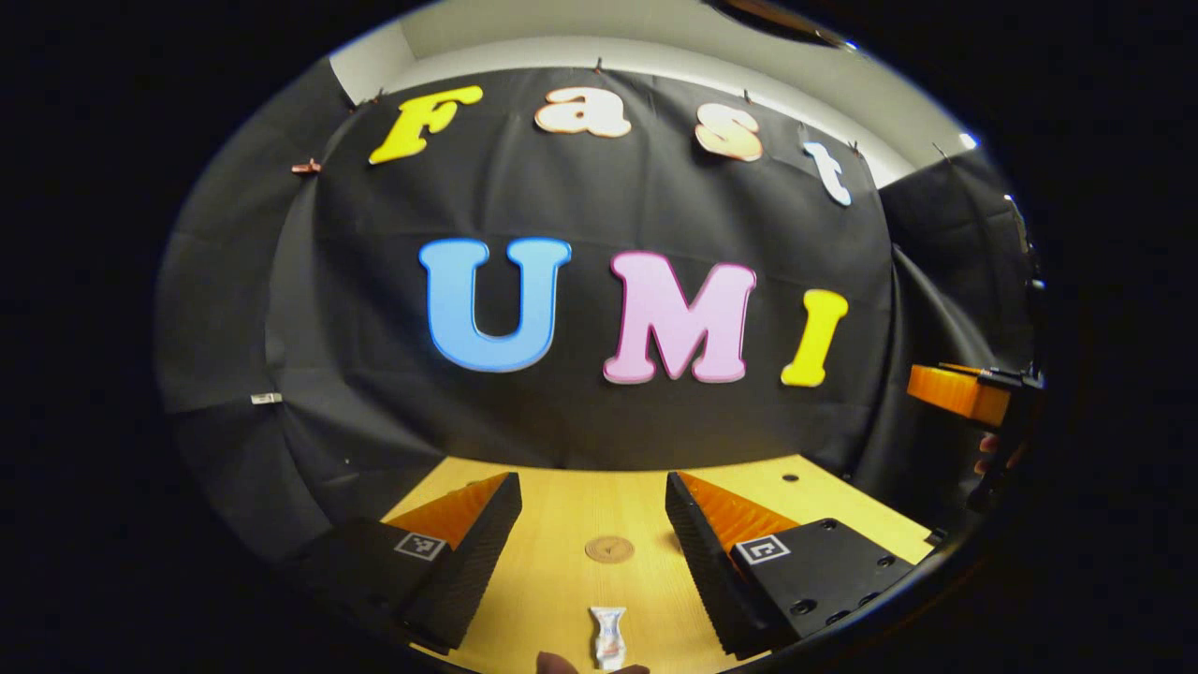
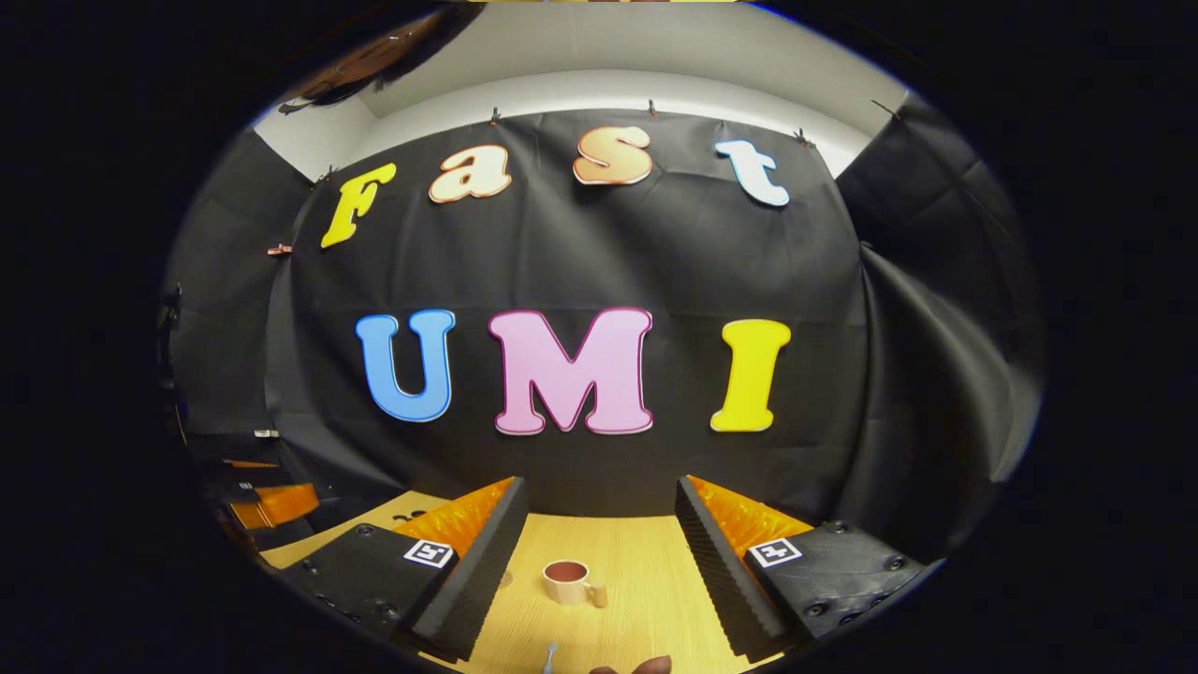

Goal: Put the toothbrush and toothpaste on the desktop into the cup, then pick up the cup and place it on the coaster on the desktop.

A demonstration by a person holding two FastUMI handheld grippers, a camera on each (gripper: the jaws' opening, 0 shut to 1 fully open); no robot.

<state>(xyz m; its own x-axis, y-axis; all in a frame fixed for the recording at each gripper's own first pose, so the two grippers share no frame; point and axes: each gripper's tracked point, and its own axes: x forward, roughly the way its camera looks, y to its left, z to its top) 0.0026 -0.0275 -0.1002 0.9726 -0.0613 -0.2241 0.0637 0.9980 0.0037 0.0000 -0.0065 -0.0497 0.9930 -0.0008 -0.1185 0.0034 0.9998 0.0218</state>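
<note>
In the left gripper view, a round brown coaster [image 1: 609, 549] lies on the wooden desktop [image 1: 562, 524] between and beyond my fingers. A small white toothpaste tube [image 1: 608, 637] lies nearer, at the bottom edge. My left gripper [image 1: 591, 487] hangs open above the desk with nothing in it. In the right gripper view, a pinkish cup [image 2: 568, 582] stands upright, its handle to the right. The pale tip of the toothbrush [image 2: 550, 657] peeks in at the bottom edge. My right gripper [image 2: 599, 491] is open and empty above the cup.
The black cloth wall closes the desk's far side. The other gripper [image 1: 964, 393], with a hand below it, shows at the right edge of the left gripper view. The left gripper [image 2: 271, 505] shows at the left edge of the right gripper view.
</note>
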